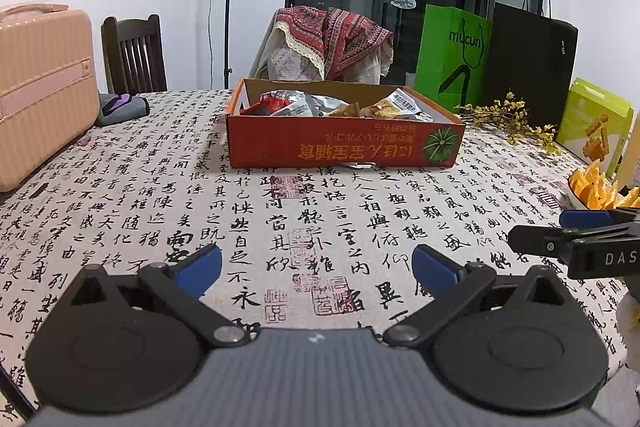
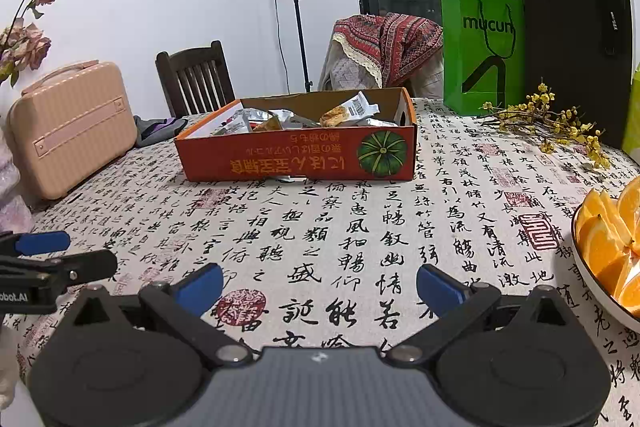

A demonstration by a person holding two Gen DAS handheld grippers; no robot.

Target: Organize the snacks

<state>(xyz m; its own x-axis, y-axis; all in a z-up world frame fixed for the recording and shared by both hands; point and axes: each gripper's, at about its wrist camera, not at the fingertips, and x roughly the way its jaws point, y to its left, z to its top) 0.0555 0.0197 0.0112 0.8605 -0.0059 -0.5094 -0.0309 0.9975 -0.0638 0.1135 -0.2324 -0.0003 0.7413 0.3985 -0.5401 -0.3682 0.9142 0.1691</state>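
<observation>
Holding both claws low over the worktop (image 1: 320, 211), you have nothing gripped in either. Left claw (image 1: 316, 267): blue-padded fingers (image 1: 200, 269) spread wide, only tablecloth between them. Right claw (image 2: 318, 285): likewise spread wide, fingers (image 2: 438, 289) apart over bare cloth. Each claw shows at the edge of the other's view: the right claw at the right edge of the left wrist view, the left claw at the left edge of the right wrist view, so the two sit side by side, apart.

The snacks (image 1: 344, 105) lie inside the orange cardboard box (image 1: 340, 147), which rests on the worktop ahead of both claws, well apart from them. Box is open-topped, printed text upside down, green pumpkin picture on its near wall. Packets are silver, red and yellow; the count is hard to read from this low angle, perhaps five or six.

Other items on the worktop: pink case (image 2: 72, 139) at far left, folded grey cloth (image 2: 160, 129) beside it, sprig of yellow flowers (image 2: 552, 123) at right, bowl of orange wedges (image 2: 608, 239) near your right claw. Green paper bag (image 2: 480, 51) and black bag (image 2: 576, 59) stand behind the flowers.
</observation>
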